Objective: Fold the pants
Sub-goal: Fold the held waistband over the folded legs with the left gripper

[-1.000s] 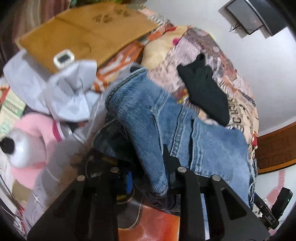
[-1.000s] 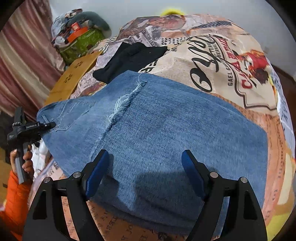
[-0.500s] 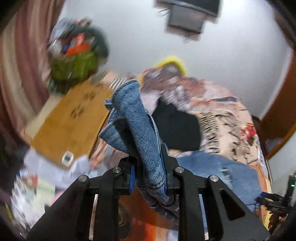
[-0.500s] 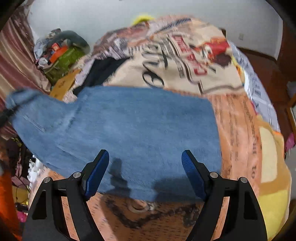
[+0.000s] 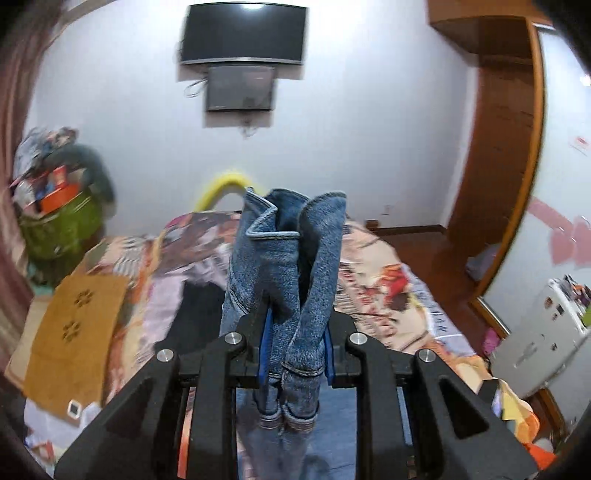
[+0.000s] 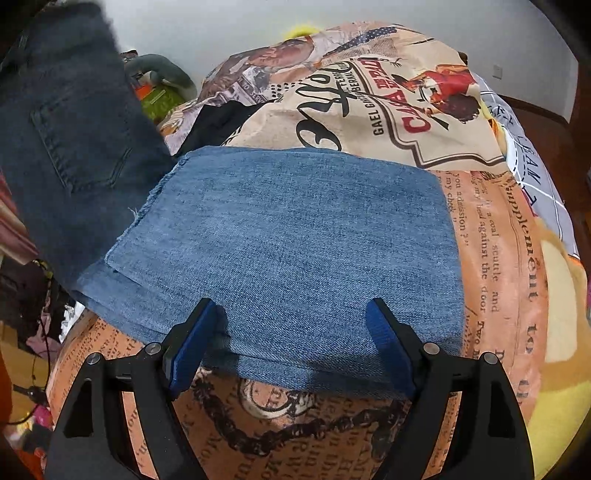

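Jeans (image 5: 284,280) higher — left tool (image 5: 293,347) clamped

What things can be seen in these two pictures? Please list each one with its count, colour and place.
jeans: one pair, blue; legs flat on the bed, upper end lifted at left
bedspread: one, orange and beige with print; covers the bed
black garment: one, black; on the bed beyond the jeans
cardboard sheet: one, brown; left side of the bed
screens: two, black; on the wall
green basket: one, green; left of the bed, full of things
refrigerator: one, white; far right
left gripper: one, black with blue pads; shut on the bunched jeans
right gripper: one, black with blue pads; open over the near edge of the jeans
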Motion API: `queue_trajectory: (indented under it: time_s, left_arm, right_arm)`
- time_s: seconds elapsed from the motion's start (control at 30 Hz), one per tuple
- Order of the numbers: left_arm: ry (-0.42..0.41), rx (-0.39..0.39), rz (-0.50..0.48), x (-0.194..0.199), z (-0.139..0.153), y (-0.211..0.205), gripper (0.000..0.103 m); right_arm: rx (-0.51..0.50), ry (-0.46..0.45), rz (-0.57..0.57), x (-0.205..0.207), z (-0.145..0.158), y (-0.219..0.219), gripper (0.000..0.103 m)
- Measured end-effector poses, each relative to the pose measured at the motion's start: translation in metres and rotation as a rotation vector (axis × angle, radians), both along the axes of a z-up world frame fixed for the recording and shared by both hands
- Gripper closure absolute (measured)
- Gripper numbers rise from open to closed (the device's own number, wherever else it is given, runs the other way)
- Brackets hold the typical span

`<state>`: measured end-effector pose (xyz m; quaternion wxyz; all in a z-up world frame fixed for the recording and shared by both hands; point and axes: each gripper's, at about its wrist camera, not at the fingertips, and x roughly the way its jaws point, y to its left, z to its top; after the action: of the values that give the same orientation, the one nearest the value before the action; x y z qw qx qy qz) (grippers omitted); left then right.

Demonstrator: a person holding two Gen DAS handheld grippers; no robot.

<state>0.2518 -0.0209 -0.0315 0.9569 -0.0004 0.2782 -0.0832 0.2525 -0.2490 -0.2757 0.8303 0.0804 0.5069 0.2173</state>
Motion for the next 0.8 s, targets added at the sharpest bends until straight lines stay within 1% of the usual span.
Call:
queue_trajectory:
  time_s: [0.2, 0.3, 0.37, 0.5, 0.63, 0.8]
  left_arm:
    - [0.015, -0.002, -0.147, 0.005, -0.001, -0.064, 0.081]
    - [0.027, 0.0, -0.2, 0.005, -0.006, -0.087, 0.081]
    - [0.041, -0.001, -0.236, 0.005, -0.012, -0.102, 0.081]
    - [0.108, 0.008, -0.307, 0.008, -0.035, -0.134, 0.081]
    - [0.176, 0.035, -0.351, 0.011, -0.058, -0.161, 0.081]
    - [0.273, 0.061, -0.404, 0.017, -0.094, -0.187, 0.081]
  right_arm:
    - [0.019, -0.002, 0.005, 0.0, -0.001, -0.002, 0.022]
    - [0.032, -0.005, 0.0, 0.0, 0.0, -0.004, 0.022]
    - [0.053, -0.041, -0.014, -0.004, 0.004, -0.008, 0.023]
    - [0.075, -0.078, -0.049, -0.016, 0.014, -0.025, 0.023]
    - [0.074, -0.067, -0.106, -0.027, 0.015, -0.05, 0.023]
    - [0.044, -0.045, -0.149, -0.037, 0.011, -0.072, 0.023]
